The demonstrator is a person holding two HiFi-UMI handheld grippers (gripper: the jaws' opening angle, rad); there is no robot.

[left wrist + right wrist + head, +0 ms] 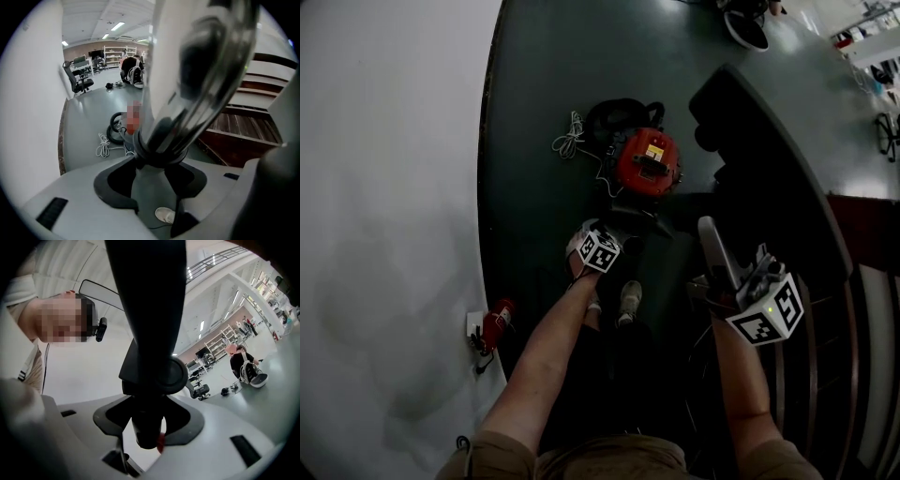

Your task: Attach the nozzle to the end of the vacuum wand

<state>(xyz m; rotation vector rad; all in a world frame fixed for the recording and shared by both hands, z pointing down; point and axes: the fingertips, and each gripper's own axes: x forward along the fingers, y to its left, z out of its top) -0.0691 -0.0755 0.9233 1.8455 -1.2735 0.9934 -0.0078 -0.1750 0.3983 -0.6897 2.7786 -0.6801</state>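
My left gripper (619, 230) is shut on the shiny metal vacuum wand (197, 70), low on the tube by its black collar (157, 150); the left gripper (154, 161) view is filled by that tube running up and right. My right gripper (739, 281) is shut on the nozzle (714, 248), which stands up pale grey in the head view. In the right gripper (147, 420) view the nozzle's black neck (150, 333) with a round pivot rises out of the jaws. The two held parts are apart. The red vacuum canister (647, 161) sits on the floor beyond the left gripper.
A black hose (619, 114) and a coiled white cord (570, 136) lie by the canister. The white wall (384, 234) runs along the left, with a socket and red plug (492, 326). Wooden stairs (862, 319) stand at the right. Office chairs (77, 79) and a seated person (243, 363) are far off.
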